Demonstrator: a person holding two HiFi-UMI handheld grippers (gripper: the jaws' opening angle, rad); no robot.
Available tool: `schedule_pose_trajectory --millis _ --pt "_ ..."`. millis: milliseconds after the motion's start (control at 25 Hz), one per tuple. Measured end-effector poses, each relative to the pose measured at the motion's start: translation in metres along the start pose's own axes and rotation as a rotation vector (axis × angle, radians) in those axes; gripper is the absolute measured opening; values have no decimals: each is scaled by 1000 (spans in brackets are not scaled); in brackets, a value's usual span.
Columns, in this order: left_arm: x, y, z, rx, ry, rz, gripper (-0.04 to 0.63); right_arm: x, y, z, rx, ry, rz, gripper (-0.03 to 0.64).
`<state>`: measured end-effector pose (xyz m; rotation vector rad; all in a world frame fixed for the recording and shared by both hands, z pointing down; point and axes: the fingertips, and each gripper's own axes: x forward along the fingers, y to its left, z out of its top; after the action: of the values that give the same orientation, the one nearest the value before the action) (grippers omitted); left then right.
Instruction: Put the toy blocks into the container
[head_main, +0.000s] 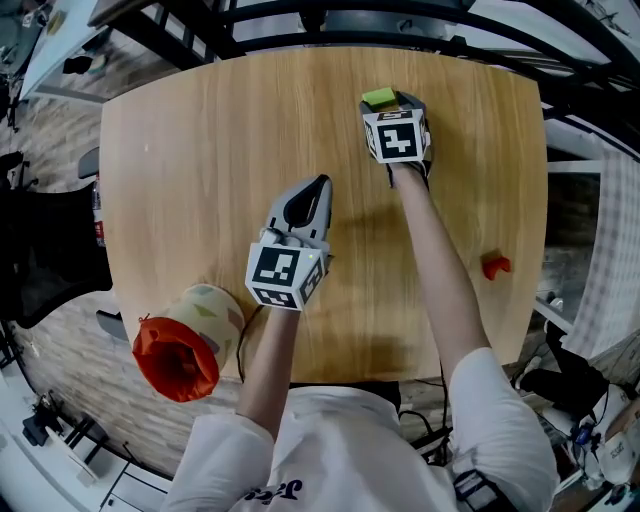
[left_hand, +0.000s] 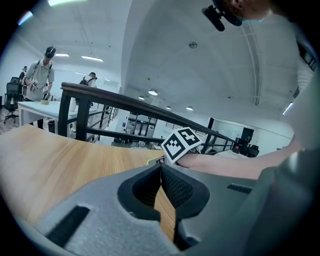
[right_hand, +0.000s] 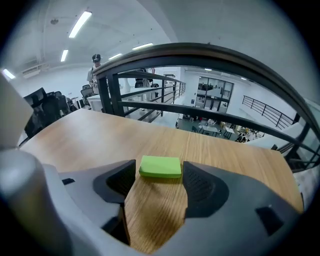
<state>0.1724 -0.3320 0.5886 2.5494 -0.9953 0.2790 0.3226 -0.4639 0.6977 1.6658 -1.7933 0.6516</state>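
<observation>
We see the green block lying flat on the far side of the wooden table, its long axis left to right, between the released jaws of our right gripper, while our left gripper is clenched empty.

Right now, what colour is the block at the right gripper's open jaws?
Green; the block shows best in the right gripper view.

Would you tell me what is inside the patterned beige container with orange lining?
Only crumpled orange lining shows in the mouth of the patterned beige container; no toy block is visible, but folds hide the bottom.
</observation>
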Motion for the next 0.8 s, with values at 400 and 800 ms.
schedule_pose_trajectory --millis 400,800 --pt "-20 -4 11 10 -15 -4 14 -11 7 -8 21 18 9 264" --pt "-77 -32 48 19 -85 -11 14 -141 52 -11 79 -140 47 264"
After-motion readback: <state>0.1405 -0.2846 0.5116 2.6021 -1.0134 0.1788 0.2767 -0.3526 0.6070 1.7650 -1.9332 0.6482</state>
